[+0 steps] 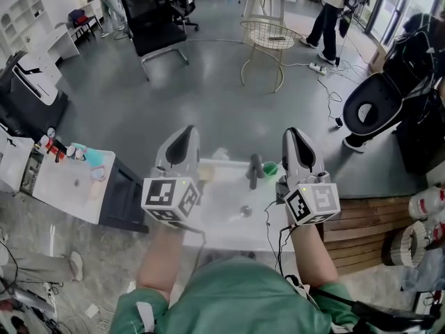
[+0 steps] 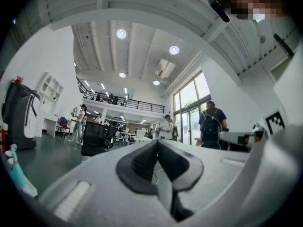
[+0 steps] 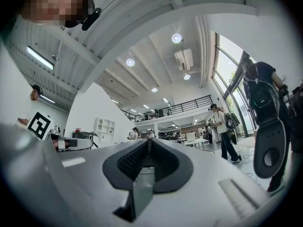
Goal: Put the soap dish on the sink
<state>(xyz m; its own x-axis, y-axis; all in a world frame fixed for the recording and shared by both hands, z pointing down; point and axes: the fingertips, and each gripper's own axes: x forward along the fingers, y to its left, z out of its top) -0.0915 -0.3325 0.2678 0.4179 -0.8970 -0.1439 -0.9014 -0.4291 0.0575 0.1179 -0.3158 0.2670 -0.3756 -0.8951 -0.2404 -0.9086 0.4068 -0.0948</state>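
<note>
Left gripper (image 1: 184, 134): fingers were pressed together, with nothing between them. Right gripper (image 1: 295, 134): fingers likewise met at the tips and held nothing. Both were held side by side above the white sink (image 1: 222, 202), pointing out across the grey floor.

A small green item, taken to be the soap dish (image 1: 270, 167), sat at the back of the sink, below the right fingers and just to their inner side, touched by neither gripper. The dark faucet (image 1: 255, 170) stood just beside it, between the two sets of fingers and nearer the right. A black office chair (image 1: 153, 12) stood well beyond the left fingertips.
</note>
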